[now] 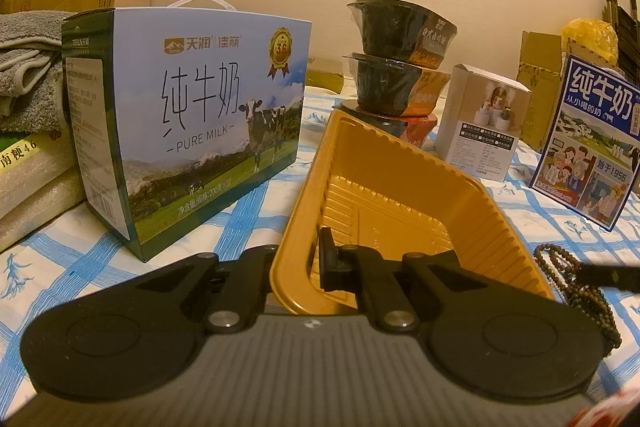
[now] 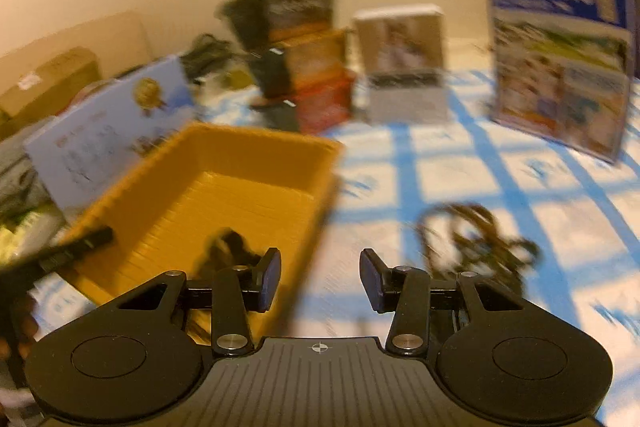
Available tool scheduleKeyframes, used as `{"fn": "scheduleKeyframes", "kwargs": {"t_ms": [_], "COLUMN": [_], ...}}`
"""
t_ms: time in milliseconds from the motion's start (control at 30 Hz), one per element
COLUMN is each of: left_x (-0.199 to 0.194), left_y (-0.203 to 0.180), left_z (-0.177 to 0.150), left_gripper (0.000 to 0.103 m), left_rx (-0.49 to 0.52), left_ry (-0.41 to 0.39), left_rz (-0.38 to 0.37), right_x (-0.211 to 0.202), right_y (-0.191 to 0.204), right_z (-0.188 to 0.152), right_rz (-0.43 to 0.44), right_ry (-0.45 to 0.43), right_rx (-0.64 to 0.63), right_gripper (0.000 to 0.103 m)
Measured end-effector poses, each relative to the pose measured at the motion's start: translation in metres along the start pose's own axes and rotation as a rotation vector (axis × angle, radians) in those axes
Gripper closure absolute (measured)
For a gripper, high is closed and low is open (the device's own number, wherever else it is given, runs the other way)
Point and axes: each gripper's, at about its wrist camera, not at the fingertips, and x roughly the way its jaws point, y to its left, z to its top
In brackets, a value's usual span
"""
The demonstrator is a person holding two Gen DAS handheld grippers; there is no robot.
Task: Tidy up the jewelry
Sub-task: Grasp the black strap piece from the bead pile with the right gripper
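A gold plastic tray [image 1: 384, 163] lies on the blue checked cloth. My left gripper [image 1: 298, 267] is shut on the tray's near rim, one finger inside the tray and one outside. A dark beaded necklace [image 1: 568, 279] lies on the cloth right of the tray. In the blurred right wrist view, the tray [image 2: 240, 167] is at left with a dark jewelry piece [image 2: 228, 247] inside it. A second dark beaded piece [image 2: 476, 239] lies on the cloth at right. My right gripper [image 2: 320, 281] is open and empty, above the cloth between the tray and those beads.
A blue Pure Milk carton [image 1: 192, 131] stands left of the tray. Stacked black bowls [image 1: 396, 59], a small white box [image 1: 480, 119] and another blue milk box [image 1: 588, 139] stand behind. Folded grey towels [image 1: 28, 67] and cardboard boxes sit at far left.
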Motion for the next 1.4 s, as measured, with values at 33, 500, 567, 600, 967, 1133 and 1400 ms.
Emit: {"fn": "scheduleKeyframes", "kwargs": {"t_ms": [33,500,567,600,967,1133,1400], "left_x": [0.0,0.001,0.001,0.001,0.001,0.001,0.001], "left_y": [0.0,0.0,0.0,0.0,0.0,0.0,0.0], "left_z": [0.0,-0.001,-0.001,-0.001,-0.001,-0.001,-0.001], "left_gripper": [0.096,0.096,0.096,0.096,0.096,0.096,0.096], "left_rx": [0.0,0.006,0.006,0.006,0.008,0.008,0.007], "left_ry": [0.0,0.002,0.002,0.002,0.002,0.001,0.001], "left_rz": [0.0,0.002,0.003,0.003,0.002,0.002,0.002], "right_x": [-0.002,-0.028,-0.032,-0.033,-0.032,-0.027,-0.019], "right_y": [-0.005,-0.027,-0.029,-0.03,-0.037,-0.03,-0.021], "right_z": [-0.004,-0.043,-0.042,-0.04,-0.035,-0.039,-0.043], "right_rz": [-0.017,-0.103,-0.112,-0.118,-0.175,-0.176,-0.2], "right_ry": [0.01,0.052,0.038,0.032,0.035,0.053,0.069], "right_rx": [0.003,0.032,0.031,0.031,-0.029,-0.1,-0.203], "right_gripper": [0.058,0.059,0.06,0.06,0.064,0.066,0.069]}}
